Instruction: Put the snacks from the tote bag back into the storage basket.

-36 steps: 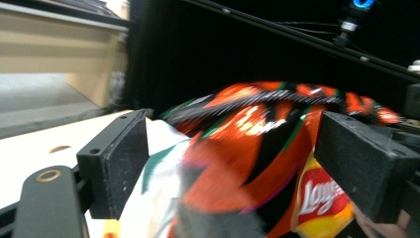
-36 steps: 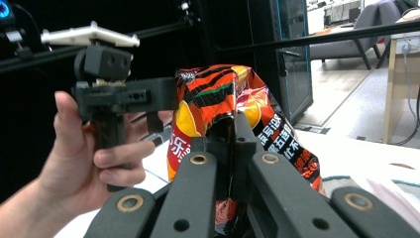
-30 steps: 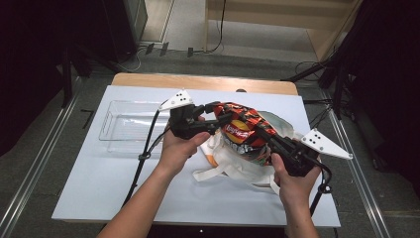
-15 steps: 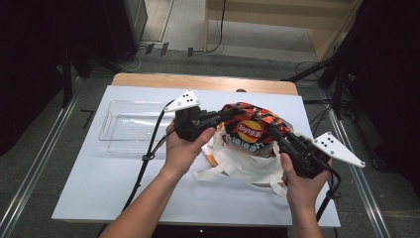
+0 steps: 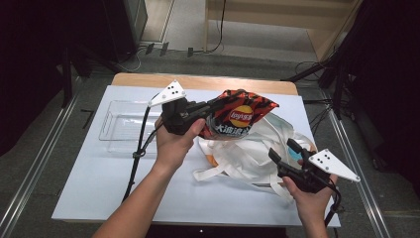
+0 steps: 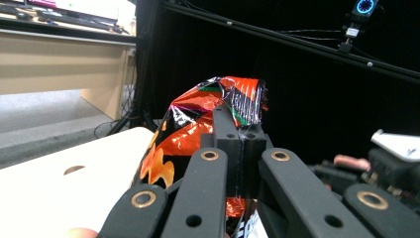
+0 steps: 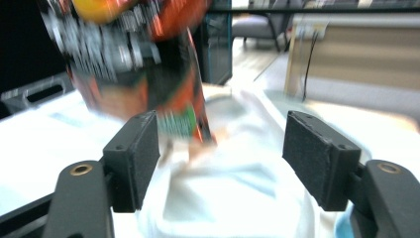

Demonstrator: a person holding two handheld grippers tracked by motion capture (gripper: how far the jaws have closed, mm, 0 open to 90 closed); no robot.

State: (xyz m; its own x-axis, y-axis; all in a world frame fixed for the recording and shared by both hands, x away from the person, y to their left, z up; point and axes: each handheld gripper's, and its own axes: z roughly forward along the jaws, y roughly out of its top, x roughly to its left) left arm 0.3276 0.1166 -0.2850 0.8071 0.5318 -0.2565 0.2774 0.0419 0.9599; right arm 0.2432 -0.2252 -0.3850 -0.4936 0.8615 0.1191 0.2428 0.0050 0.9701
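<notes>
orange crisp bag (image 5: 240, 116) pinched by the closed left tongs (image 5: 214, 106) above a white cloth bag (image 5: 252, 153); right tongs (image 5: 283, 152), just opening, empty.

You're working in a lab-style recording room, not a home. Black curtains (image 5: 29, 64) close in the sides, metal rails (image 5: 34, 163) run beside the white table (image 5: 99, 183), cables (image 5: 218, 34) trail over the grey floor, and a small camera with a glowing ring (image 6: 365, 7) hangs from a black frame.
</notes>
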